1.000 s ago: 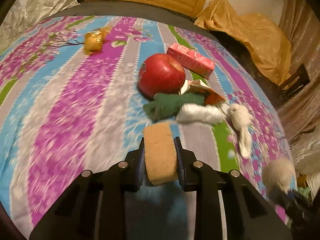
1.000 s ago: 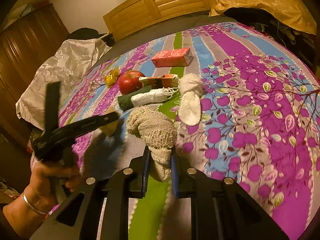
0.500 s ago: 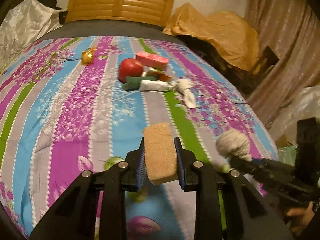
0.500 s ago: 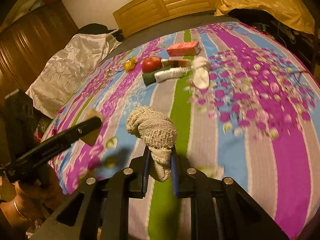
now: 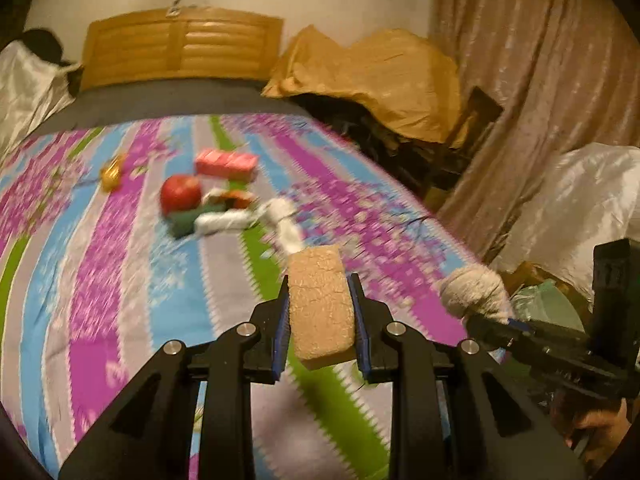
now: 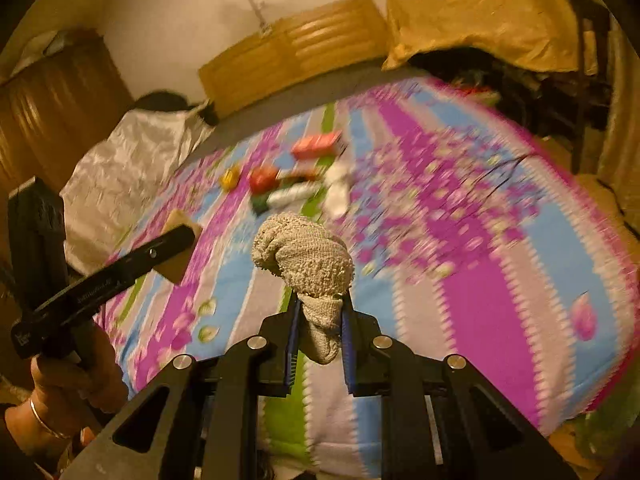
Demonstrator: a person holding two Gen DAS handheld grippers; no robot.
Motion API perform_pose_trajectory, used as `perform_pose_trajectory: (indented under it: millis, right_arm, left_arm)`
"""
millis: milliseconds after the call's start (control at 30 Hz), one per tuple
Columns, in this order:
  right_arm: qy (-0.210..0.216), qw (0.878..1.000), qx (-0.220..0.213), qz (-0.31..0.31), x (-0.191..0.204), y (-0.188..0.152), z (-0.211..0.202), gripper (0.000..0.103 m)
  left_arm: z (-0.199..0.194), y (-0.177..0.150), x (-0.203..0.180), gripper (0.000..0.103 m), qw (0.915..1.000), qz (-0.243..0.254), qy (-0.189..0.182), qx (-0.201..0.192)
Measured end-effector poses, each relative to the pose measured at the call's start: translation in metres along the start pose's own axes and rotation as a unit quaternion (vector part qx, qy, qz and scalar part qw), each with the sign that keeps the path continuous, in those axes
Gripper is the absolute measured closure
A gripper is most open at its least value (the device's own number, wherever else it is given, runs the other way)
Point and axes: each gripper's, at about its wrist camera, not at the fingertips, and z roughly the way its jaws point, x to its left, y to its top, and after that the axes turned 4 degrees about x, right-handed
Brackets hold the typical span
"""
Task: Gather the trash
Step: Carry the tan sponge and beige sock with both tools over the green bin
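- Left wrist view: left hand-held gripper (image 5: 320, 312) pinching tan sponge (image 5: 321, 304); right hand-held gripper (image 6: 319, 332) pinching knitted rag (image 6: 306, 260).
- Both now drawn back from the bed (image 5: 120, 288), carrying trash off.
- Far: apple (image 5: 181, 193), pink carton (image 5: 226, 164) remain uncollected.

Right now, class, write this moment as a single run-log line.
left hand-held gripper: shut on sponge | right hand-held gripper: shut on knitted cloth | left on bed: apple, pink carton

On the bed (image 5: 132, 288), the apple (image 5: 181, 194) lies between the box (image 5: 226, 164) behind and the rolled cloths (image 5: 212, 220) in front.
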Motion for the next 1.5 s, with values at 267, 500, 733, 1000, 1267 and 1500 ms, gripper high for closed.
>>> perform_pose_trajectory:
  millis: [267, 500, 733, 1000, 1267, 1500]
  right_arm:
    - [-0.054, 0.995, -0.082, 0.024, -0.047, 0.03, -0.084, 0.084]
    - [-0.115, 0.984, -0.126, 0.051, -0.1, 0.033, -0.151, 0.084]
    - [-0.181, 0.964, -0.168, 0.095, -0.165, 0.016, -0.226, 0.084]
    - [-0.262, 0.934, -0.184, 0.16, -0.252, -0.03, -0.306, 0.084]
    - [-0.309, 0.9, -0.2, 0.235, -0.323, -0.072, -0.352, 0.084]
    - [-0.335, 0.892, -0.172, 0.251, -0.346, -0.089, -0.348, 0.084]
  left_arm:
    - [0.014, 0.042, -0.089, 0.078, 0.9948, 0.08, -0.056, -0.029]
    - [0.037, 0.057, -0.18, 0.078, 0.9829, 0.139, -0.117, -0.031]
    - [0.061, 0.059, -0.266, 0.078, 0.9656, 0.199, -0.166, -0.018]
    - [0.085, 0.056, -0.353, 0.078, 0.9437, 0.242, -0.225, 0.006]
    - [0.1, 0.037, -0.439, 0.078, 0.9199, 0.295, -0.257, 0.03]
    - [0.12, 0.004, -0.485, 0.078, 0.9041, 0.345, -0.246, 0.058]
